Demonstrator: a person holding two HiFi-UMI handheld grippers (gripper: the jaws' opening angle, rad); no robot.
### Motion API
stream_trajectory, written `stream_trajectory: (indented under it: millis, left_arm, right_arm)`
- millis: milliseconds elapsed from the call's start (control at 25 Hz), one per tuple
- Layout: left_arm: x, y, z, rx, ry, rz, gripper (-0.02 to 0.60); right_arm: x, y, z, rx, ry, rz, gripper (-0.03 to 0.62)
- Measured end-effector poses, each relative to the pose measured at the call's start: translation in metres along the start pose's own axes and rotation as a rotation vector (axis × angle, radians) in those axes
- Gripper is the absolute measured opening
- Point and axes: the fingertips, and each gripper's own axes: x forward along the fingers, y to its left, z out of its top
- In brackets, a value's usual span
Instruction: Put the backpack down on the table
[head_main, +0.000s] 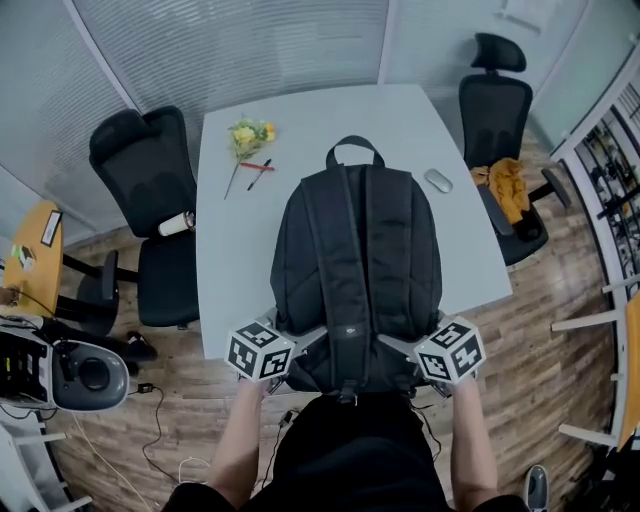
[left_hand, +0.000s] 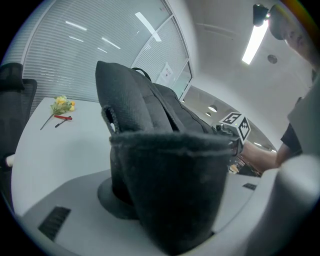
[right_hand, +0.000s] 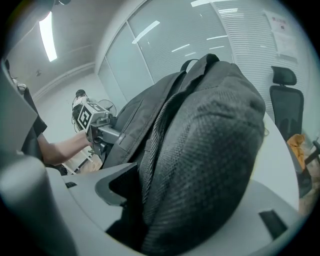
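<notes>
A black backpack (head_main: 358, 270) stretches along the white table (head_main: 230, 250), strap side up, with its carry handle (head_main: 354, 147) at the far end. Its near end hangs past the table's front edge. My left gripper (head_main: 287, 352) is shut on the backpack's near left corner, and my right gripper (head_main: 420, 356) is shut on the near right corner. In the left gripper view a padded strap (left_hand: 170, 185) fills the jaws. In the right gripper view the mesh padding (right_hand: 200, 165) fills the jaws. I cannot tell whether the backpack's weight rests on the table.
On the table's far left lie yellow flowers (head_main: 248, 133), a red pen (head_main: 257, 166) and a black pen (head_main: 261, 178). A mouse (head_main: 438, 181) lies right of the backpack. Office chairs stand left (head_main: 150, 190) and right (head_main: 500, 120), the right one with an orange cloth (head_main: 505, 185).
</notes>
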Motion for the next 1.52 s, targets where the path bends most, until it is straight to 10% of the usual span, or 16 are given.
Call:
stream_trajectory:
  millis: [1520]
  left_arm:
    - [0.115, 0.092, 0.01, -0.314, 0.143, 0.126, 0.239]
  right_arm:
    - [0.077, -0.15, 0.021, 0.106, 0.216, 0.208, 0.334]
